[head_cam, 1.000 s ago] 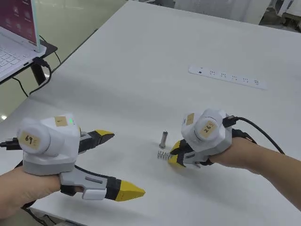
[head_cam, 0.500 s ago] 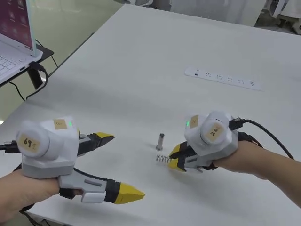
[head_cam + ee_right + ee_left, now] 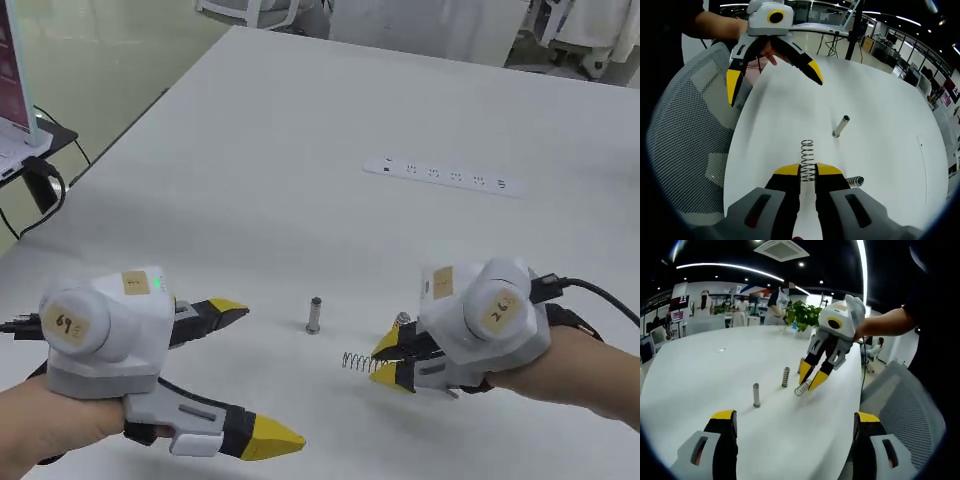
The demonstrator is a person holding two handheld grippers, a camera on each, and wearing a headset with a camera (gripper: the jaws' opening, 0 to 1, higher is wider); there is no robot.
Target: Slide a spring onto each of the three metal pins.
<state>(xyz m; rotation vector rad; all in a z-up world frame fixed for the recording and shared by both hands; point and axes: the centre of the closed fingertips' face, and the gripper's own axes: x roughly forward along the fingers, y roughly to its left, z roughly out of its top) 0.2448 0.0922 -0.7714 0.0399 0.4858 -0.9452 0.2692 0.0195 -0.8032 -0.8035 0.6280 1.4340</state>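
The left gripper [image 3: 265, 372] is held with its jaws spread wide, nothing between them. At its one o'clock a bare pin [image 3: 315, 314] is stood on the table [image 3: 300, 150]. Near that pin's five o'clock, a spring [image 3: 357, 361] is pinched by the right gripper [image 3: 383, 362]. A loaded pin [image 3: 785, 376] is seen just beyond.

White table [image 3: 300, 130]; power strip [image 3: 443, 176] on far side; laptop [image 3: 8, 70] beyond left edge; grey mesh chair [image 3: 690, 125].

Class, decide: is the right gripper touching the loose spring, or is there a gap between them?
Touching. In the right gripper view, the right gripper pinches the loose spring between its yellow tips.
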